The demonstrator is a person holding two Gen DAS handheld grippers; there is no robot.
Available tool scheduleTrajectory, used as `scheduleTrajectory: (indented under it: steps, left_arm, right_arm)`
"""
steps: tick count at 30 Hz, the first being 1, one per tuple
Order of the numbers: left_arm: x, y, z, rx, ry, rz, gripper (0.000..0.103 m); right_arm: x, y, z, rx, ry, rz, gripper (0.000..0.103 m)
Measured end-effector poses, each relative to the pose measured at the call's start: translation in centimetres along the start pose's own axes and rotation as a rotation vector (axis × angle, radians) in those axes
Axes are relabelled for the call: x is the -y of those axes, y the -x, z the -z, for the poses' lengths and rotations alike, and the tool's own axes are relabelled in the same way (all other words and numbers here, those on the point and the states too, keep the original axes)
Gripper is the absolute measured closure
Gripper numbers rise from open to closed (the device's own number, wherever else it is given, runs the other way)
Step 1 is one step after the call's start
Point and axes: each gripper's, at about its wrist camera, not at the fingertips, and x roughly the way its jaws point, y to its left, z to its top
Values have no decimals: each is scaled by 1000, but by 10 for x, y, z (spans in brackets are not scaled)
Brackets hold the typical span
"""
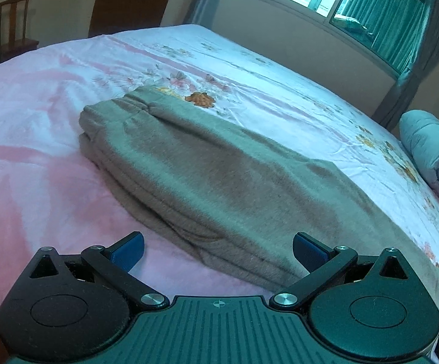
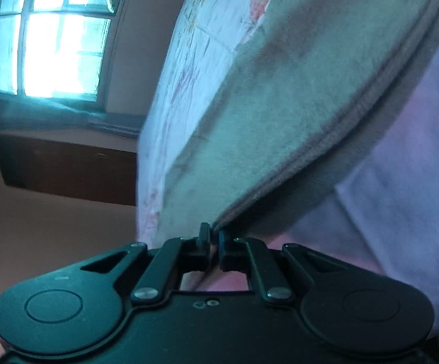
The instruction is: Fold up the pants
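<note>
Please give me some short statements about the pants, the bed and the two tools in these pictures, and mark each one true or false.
1. The grey fleece pants lie on the bed with the pink and white floral sheet. True.
2. The left tool is shut on the pants. False: its blue-padded fingers stand wide apart, with nothing between them.
3. The right tool is closed on an edge of the pants. True: cloth runs in between its black fingers.
4. The pants lie spread out in a single layer. False: stacked layers show along their edge.
5. A rolled pale blue quilt lies on top of the pants. False: it lies apart, near the bed's edge.
</note>
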Motion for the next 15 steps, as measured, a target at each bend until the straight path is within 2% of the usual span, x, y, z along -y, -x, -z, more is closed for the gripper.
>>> scheduleTrajectory:
  steps: [2, 4, 6, 9, 12, 13, 14, 15]
  left_arm:
    - [2, -1, 0, -4, -8, 1, 0]
    - [9, 1, -2, 4, -27, 11, 0]
    - [19, 6, -4, 25, -62, 20, 0]
    - [41, 10, -6, 44, -129, 47, 0]
    - [72, 0, -1, 25, -217, 86, 0]
    - [81, -6, 1, 16, -244, 98, 0]
    - [90, -14, 4, 1, -274, 100, 0]
    - [97, -24, 7, -34, -296, 82, 0]
  right_arm:
    - [20, -8, 1, -31, -44, 70, 103]
    - [27, -8, 1, -22, -73, 37, 103]
    - [21, 3, -1, -7, -66, 25, 91]
    - [7, 40, -12, 94, 27, -12, 89]
    - [20, 73, -36, 212, 13, 44, 89]
    - [30, 81, -46, 240, -21, 105, 92]
    - [43, 87, -54, 261, -96, 150, 103]
    - [56, 93, -62, 271, -183, 118, 103]
